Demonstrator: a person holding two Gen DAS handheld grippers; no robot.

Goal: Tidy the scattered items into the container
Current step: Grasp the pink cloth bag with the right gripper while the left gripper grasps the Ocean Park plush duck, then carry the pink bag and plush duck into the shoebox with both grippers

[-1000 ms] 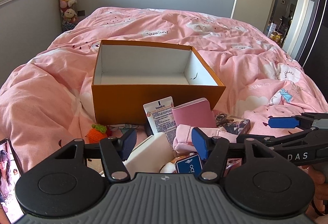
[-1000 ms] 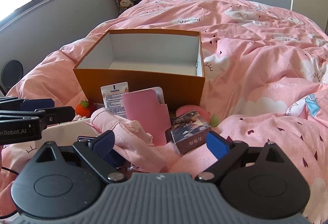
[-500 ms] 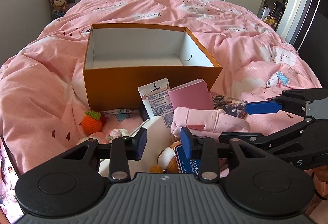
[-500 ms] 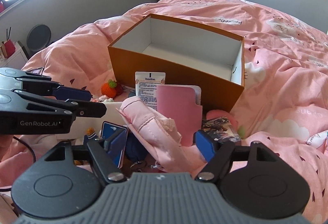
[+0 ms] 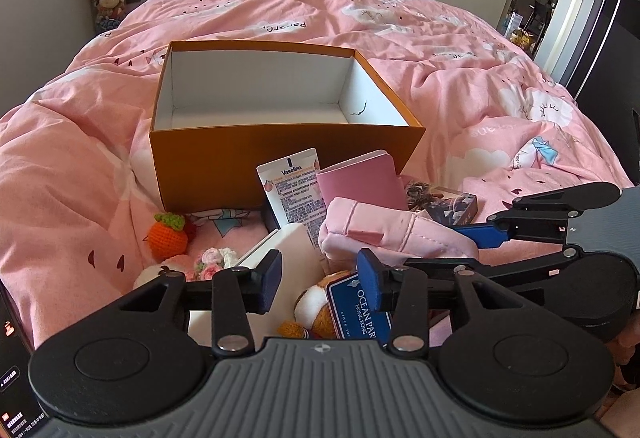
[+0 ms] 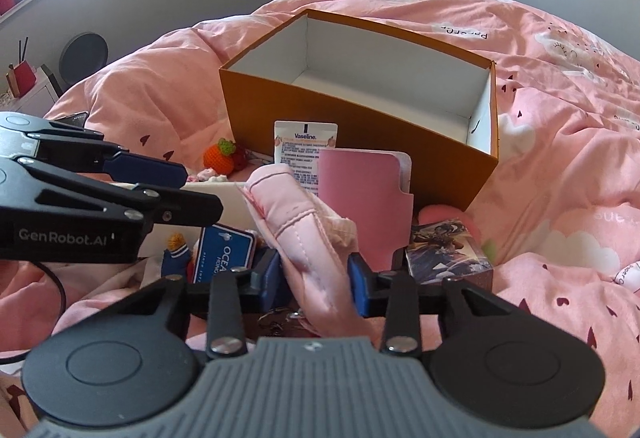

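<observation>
Orange cardboard box with white inside (image 5: pixel 280 161) sits open on the pink printed duvet (image 5: pixel 480 85), centre of the left wrist view; only its white lining shows.

Scattered pile lies just in front of the box, lower centre of both views. White Vaseline tube (image 5: pixel 294 193) leans against the box's near wall; pink card-backed notebook (image 5: pixel 362 181) stands beside it, to the right. Small dark printed box (image 6: pixel 448 252) rests right of the notebook. Orange crocheted fruit with green top (image 5: pixel 166 234) lies at the left of the pile. White flat box (image 5: pixel 288 254) and blue Ocean Park tag (image 5: pixel 356 312) lie nearest the tongs, the tag beside a brown-and-white plush toy (image 5: pixel 316 304).

Right gripper (image 6: pixel 314 284): blue pads pressed onto either side of the soft pink fabric pouch (image 6: pixel 304 238), clamped on it, low centre of the right wrist view.

Left gripper (image 5: pixel 318 280): tongs apart, holding nothing, poised over the white flat box and the tag.
</observation>
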